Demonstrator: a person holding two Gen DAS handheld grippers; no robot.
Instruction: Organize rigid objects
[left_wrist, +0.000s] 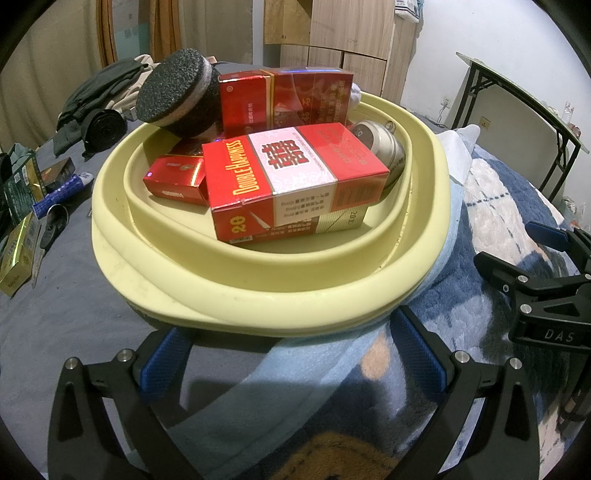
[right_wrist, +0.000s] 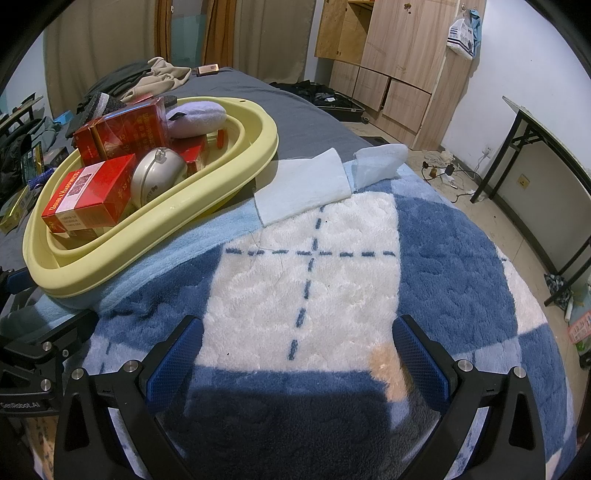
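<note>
A pale yellow basin (left_wrist: 258, 295) sits on the bed and holds several red cigarette boxes (left_wrist: 295, 177), a silver round tin (left_wrist: 384, 147) and a black round sponge pad (left_wrist: 173, 92). My left gripper (left_wrist: 291, 354) is open and empty just in front of the basin's near rim. In the right wrist view the basin (right_wrist: 192, 192) lies to the left, with the red boxes (right_wrist: 88, 192), the tin (right_wrist: 155, 177) and a lilac puff (right_wrist: 195, 114). My right gripper (right_wrist: 295, 350) is open and empty over the blue and white blanket (right_wrist: 306, 258).
Loose boxes (left_wrist: 18, 254), a blue tube (left_wrist: 59, 194) and a small tool lie on the grey sheet left of the basin. Dark clothes (left_wrist: 103, 96) are piled behind. A light blue cloth (right_wrist: 303, 188) lies beside the basin. A folding table (right_wrist: 546, 155) stands right.
</note>
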